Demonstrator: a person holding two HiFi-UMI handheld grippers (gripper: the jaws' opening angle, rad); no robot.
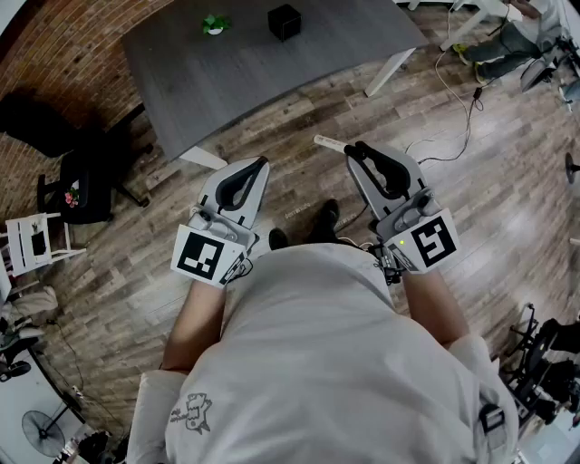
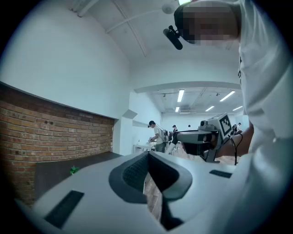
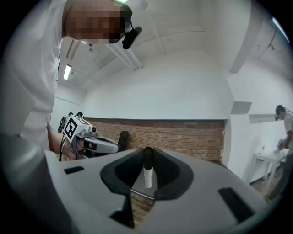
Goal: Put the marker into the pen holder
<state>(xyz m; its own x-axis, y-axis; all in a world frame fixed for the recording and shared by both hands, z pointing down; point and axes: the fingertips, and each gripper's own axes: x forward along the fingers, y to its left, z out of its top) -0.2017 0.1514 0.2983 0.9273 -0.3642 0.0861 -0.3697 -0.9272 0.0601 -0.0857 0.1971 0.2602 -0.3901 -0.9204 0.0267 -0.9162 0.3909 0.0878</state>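
My right claw (image 1: 356,149) is pinching the marker (image 1: 328,143). In the right gripper view (image 3: 147,153) the marker's (image 3: 147,177) white barrel and dark cap stand upright between the two pads, which press on it from both sides. In the head view the barrel pokes out of the tips toward nine o'clock, hanging over the wooden floor (image 1: 299,186) and touching nothing else.

My left claw (image 1: 262,164) sits at nine o'clock from the right one, level with it and near it. Its jaws are pressed together at the tips with nothing between them. The left gripper view (image 2: 147,155) shows only floor planks through the slot lower down.

Toward twelve o'clock, well apart from both claws, the grey table (image 1: 272,77) stands with the black pen holder (image 1: 284,21) on its far part. A small green item (image 1: 215,24) lies at nine o'clock from the holder, near it but not touching. Beyond the table's ten o'clock corner runs the brick wall (image 1: 54,63). My shoes (image 1: 326,217) show at six o'clock, between the two claws.
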